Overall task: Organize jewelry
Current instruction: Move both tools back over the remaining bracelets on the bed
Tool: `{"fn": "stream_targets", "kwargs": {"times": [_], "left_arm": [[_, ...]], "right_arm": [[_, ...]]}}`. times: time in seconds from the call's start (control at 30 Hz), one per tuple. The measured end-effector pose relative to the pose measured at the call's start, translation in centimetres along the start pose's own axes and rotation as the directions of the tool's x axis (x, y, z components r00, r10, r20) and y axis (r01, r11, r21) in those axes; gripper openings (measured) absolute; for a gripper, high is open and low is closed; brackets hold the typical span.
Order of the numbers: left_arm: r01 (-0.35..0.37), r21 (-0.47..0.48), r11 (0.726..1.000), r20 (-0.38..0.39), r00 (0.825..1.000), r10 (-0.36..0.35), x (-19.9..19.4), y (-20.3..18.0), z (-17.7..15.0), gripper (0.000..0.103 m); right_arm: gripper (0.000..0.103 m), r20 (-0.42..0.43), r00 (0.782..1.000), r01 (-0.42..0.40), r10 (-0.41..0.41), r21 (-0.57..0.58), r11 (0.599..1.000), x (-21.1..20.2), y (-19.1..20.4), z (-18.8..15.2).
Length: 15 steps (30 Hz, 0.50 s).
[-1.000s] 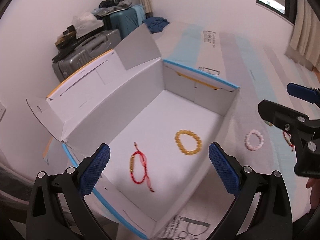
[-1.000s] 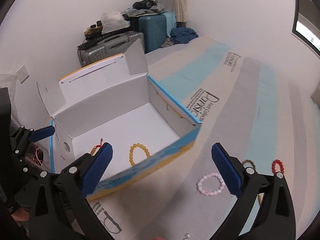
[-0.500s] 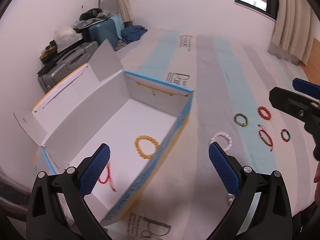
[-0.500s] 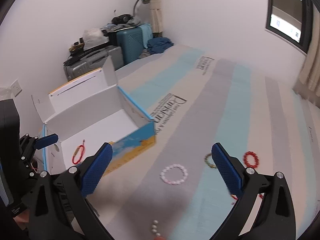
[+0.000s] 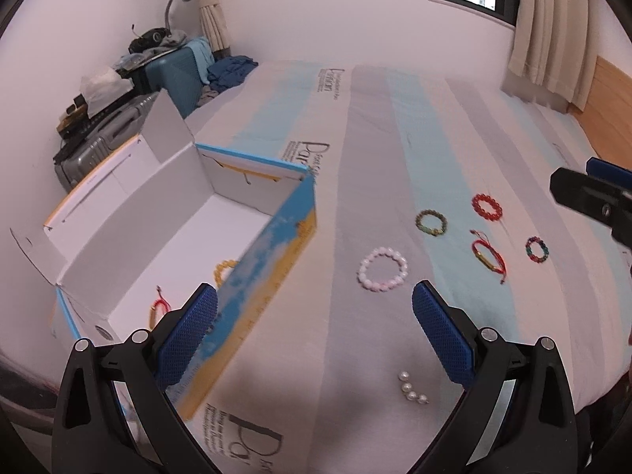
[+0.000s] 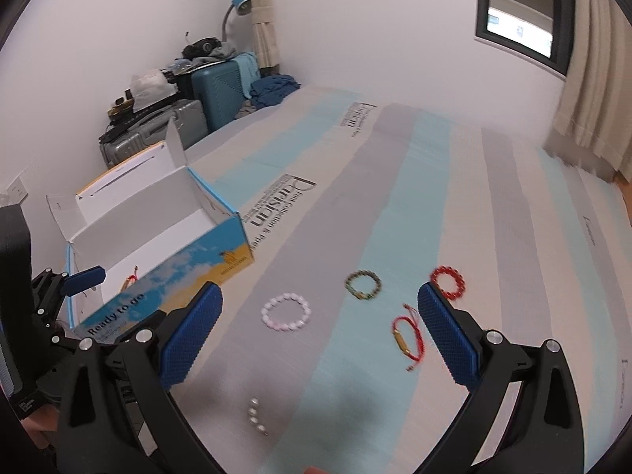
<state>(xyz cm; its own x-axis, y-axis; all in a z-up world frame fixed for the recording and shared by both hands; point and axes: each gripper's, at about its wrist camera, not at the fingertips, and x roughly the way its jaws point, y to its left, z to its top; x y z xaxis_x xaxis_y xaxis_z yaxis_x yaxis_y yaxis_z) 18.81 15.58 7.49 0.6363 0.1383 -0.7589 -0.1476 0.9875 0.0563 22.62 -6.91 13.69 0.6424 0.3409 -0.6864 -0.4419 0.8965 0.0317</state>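
An open white box [image 5: 166, 213] with a blue and yellow side stands on the striped bed; it also shows in the right wrist view [image 6: 166, 233]. Inside lie a yellow bead bracelet [image 5: 224, 268] and a red cord bracelet [image 5: 158, 308]. On the bed lie a pink bead bracelet [image 5: 382, 268] [image 6: 286, 311], a green one [image 5: 430, 222] [image 6: 363, 284], a red bead one [image 5: 488, 206] [image 6: 447, 280], a red cord one [image 5: 488, 256] [image 6: 407, 335], a multicoloured one [image 5: 537, 249] and a short pearl strand [image 5: 412, 388] [image 6: 256, 416]. My left gripper [image 5: 315, 335] and right gripper [image 6: 319, 339] are open and empty above the bed.
Suitcases [image 6: 189, 118] with clutter, a blue lamp [image 6: 239, 4] and blue clothes [image 6: 274, 89] stand at the far left corner. Curtains [image 6: 592, 87] and a window [image 6: 521, 12] are on the right. A wooden headboard [image 5: 608, 106] edges the bed.
Both grippers have swung right, away from the box and toward the loose bracelets on the bed. Both stayed open and empty.
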Motion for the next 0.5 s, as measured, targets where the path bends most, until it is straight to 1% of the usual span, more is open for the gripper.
{"fn": "stream_targets", "kwargs": {"times": [0.3, 0.5], "left_arm": [[0.028, 0.004, 1.000, -0.031, 0.999, -0.028, 1.3, -3.0, -2.9, 0.097], [0.043, -0.002, 0.999, -0.055, 0.998, -0.043, 2.7, -4.7, -4.6, 0.097]], "right_arm": [[0.095, -0.017, 0.999, 0.040, -0.039, 0.061, 0.997, -0.2, -4.6, -2.6], [0.095, -0.032, 0.998, 0.064, -0.061, 0.080, 0.995, 0.2, -6.9, -4.1]]}}
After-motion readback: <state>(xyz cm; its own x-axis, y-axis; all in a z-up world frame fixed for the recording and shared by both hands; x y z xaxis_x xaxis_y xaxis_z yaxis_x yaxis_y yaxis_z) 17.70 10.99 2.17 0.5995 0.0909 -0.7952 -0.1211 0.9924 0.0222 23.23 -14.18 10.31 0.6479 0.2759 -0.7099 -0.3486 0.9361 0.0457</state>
